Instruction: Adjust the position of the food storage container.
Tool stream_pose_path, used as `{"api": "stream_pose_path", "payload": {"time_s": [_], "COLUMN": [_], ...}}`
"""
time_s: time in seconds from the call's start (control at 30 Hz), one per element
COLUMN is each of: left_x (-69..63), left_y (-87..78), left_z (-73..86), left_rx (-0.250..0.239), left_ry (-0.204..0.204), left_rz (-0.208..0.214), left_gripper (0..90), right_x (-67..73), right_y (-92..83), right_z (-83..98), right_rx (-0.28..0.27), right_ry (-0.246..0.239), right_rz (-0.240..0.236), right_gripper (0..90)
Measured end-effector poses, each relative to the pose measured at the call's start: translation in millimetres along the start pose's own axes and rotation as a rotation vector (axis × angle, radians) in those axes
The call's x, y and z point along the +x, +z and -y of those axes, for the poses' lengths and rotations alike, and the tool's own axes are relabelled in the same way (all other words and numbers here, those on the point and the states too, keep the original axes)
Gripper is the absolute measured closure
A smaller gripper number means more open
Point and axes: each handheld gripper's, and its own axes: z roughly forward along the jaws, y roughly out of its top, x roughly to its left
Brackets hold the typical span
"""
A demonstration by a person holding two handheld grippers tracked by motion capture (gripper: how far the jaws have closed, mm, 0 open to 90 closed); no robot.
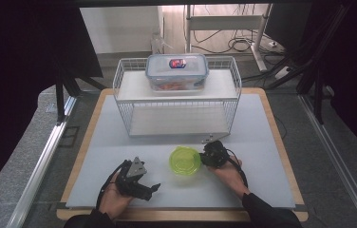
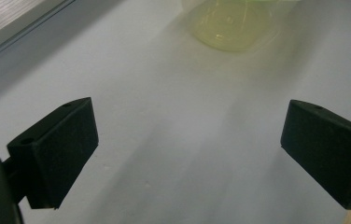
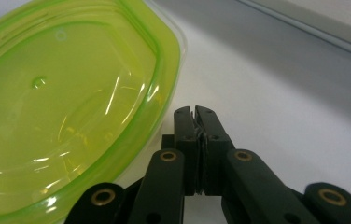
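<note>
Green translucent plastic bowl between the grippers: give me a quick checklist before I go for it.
1. Green translucent plastic bowl upright on the table and empty: ok.
2. Left gripper open: ok, jaws wide apart in the left gripper view, bowl ahead of them.
3. Right gripper open: not ok, jaws pressed together beside the bowl's rim.
4. Right gripper holding anything: ok, nothing shows between the jaws.
5. Bare light grey table mat around the bowl: ok.
6. White wire rack with the clear lidded plastic container on its top shelf, apart from the bowl: ok.
</note>
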Motion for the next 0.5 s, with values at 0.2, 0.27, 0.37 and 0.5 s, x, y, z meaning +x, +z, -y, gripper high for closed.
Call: {"api": "stream_pose_path", "payload": {"time_s": [0.2,0.27,0.37,0.5], "left_x": [0.0,0.3,1.0,1.6], "left_y": [-1.0,-1.8,-2.4,-2.9], "left_z": [0.2,0.3,0.6,0.8], "left_rx": [-0.006,-0.007,-0.009,-0.010], "left_ry": [-0.003,-0.002,-0.005,-0.005], "left_rz": [0.002,-0.001,-0.002,-0.003], "left_gripper": [4.1,4.1,4.2,4.2], "right_x": [-2.7,-4.5,-7.0,-7.2], "right_y": [-6.8,-11.7,-18.8,-27.6], "right_z": [-1.8,-2.2,-2.3,-1.2], "right_rx": [-0.014,-0.023,-0.042,-0.048], "right_ry": [-0.036,-0.044,-0.056,-0.078], "right_rz": [0.060,0.087,0.107,0.125], "right_gripper": [84.5,82.4,76.3,64.9]}}
